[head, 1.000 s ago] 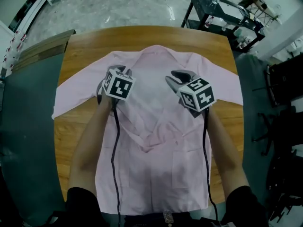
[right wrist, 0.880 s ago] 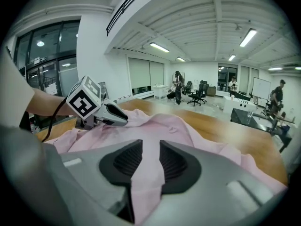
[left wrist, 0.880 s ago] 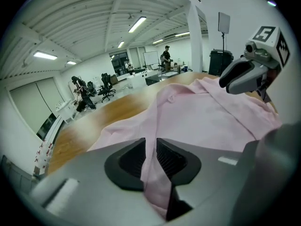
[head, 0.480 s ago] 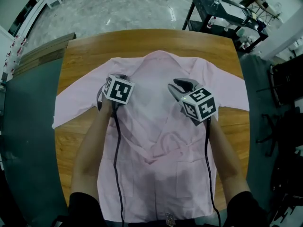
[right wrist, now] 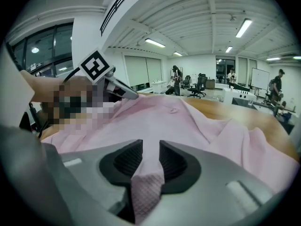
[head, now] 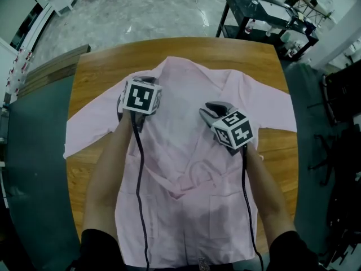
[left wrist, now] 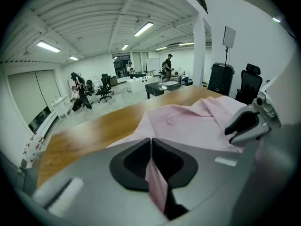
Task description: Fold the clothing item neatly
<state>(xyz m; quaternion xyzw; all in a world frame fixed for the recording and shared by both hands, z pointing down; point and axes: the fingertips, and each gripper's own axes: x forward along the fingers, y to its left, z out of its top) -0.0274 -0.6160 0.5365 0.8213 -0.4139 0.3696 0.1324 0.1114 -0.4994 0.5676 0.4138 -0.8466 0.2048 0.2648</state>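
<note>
We have the shirt (head: 186, 145) lying spread on the bench (head: 101, 72), sleeves out and no fold made yet, with the fingers of the left gripper (left wrist: 150, 142) just closed on its cloth and the right gripper (right wrist: 150, 147) clamped on another pinch.

A pink cloth shirt (head: 186, 208) lies spread on a brown wooden table (head: 101, 66), collar at the far end, hem at the near edge, 1 sleeve out to the left and 1 to the right. The left gripper (head: 142, 83) sits left of the collar, its jaws just closed on a fold of the shirt. The right gripper (head: 210, 110) sits to its right and nearer, with a fold pinched between its jaws. Beyond the table, a black metal bench (head: 254, 16) stands far right, and flat wooden boards (head: 51, 66) lie far left.
</note>
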